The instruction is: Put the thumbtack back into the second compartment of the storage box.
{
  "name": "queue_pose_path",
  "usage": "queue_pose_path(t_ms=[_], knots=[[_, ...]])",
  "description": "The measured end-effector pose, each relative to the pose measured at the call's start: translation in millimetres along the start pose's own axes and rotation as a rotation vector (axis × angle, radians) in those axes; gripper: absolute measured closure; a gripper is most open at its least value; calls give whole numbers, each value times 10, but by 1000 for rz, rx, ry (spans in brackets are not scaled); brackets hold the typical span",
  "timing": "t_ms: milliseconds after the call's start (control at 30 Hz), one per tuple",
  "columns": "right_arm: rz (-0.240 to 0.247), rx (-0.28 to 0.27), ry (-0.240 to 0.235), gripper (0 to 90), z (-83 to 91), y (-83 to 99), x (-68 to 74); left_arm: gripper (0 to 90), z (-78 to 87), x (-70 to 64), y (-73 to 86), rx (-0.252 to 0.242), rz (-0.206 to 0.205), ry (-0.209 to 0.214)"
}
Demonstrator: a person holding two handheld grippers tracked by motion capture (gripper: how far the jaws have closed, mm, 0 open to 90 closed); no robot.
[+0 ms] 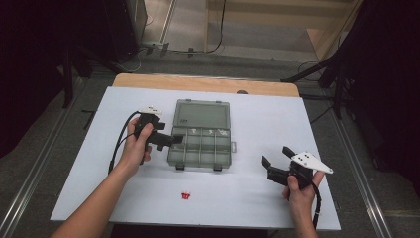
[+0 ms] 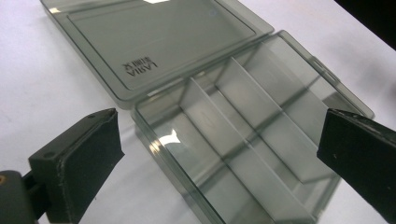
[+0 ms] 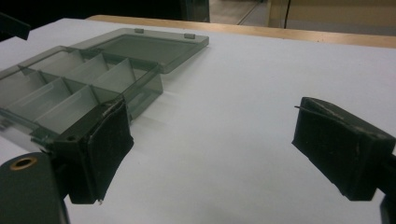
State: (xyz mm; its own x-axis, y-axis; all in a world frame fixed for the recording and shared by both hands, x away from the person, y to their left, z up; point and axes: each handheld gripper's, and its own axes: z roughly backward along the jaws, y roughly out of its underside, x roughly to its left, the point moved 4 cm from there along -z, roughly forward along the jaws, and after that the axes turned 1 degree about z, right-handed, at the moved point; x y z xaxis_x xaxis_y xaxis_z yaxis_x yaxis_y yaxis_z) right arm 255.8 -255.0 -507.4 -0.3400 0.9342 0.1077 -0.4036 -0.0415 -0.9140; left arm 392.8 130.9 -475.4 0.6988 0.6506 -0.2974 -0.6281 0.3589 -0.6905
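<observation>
Open organizer box (image 1: pixel 200 144) approached by the left gripper (image 1: pixel 171 141)

Both grippers are spread wide, nothing held; the box's left edge lies between the left jaws, well left of the right gripper (image 1: pixel 275 157).

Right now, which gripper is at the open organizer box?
The left gripper: its open fingers reach the organizer box's left edge. The right gripper hovers well apart.

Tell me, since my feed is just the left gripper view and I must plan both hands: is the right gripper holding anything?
Observer: No. The right gripper is open and empty, over the bare white table, right of the clear grey plastic compartment box.
Operator: Anything loose on the table?
Observer: A small red piece lies near the front edge, apart from the box.
Operator: Where does my left gripper sit?
Observer: The left gripper is open at the box's left end.
</observation>
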Motion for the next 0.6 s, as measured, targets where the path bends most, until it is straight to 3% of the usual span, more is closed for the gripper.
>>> queue_pose_path(t_ms=[167,600], knots=[[17,-4,-10,127,127,85,36,0,48,-74,55,4,-13,17],[25,-32,0,133,400,201,-39,0,176,-363,181,20,-64,26]])
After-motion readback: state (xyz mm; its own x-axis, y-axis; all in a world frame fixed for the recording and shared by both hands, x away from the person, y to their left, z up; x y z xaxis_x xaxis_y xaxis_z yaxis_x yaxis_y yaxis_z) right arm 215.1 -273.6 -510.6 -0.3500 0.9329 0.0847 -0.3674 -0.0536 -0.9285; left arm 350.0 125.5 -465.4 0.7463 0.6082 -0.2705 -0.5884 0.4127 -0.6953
